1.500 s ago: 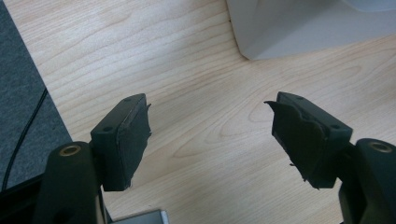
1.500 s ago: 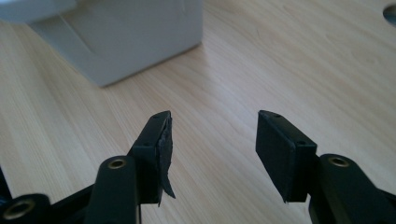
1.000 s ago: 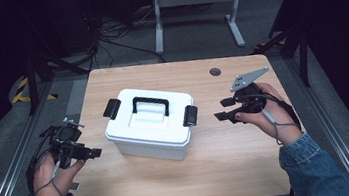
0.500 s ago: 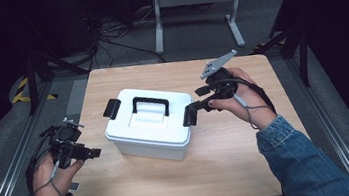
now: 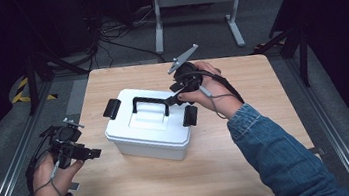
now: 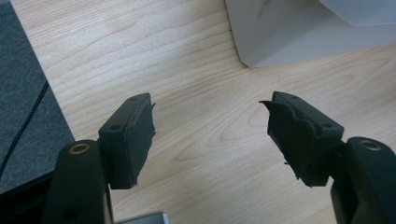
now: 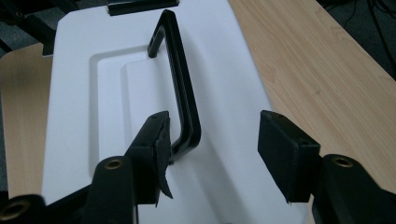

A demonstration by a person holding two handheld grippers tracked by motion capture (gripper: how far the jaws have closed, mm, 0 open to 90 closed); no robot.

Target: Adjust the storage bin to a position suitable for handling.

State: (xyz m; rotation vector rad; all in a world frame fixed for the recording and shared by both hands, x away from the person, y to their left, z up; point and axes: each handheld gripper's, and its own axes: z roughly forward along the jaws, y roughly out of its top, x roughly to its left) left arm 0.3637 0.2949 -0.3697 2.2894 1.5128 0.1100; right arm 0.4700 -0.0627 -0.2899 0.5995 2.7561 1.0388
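So from above, the white box (image 5: 148, 129) sits mid-bench (image 5: 262, 92), right claw (image 5: 175, 97) spread over its handle (image 5: 150, 103). Left claw (image 6: 210, 135) view: spread, empty, box corner cut off. Right claw (image 7: 212, 140) view: handle (image 7: 180, 93) is off-centre by one pad, so it might slip; latches are hard to make out.
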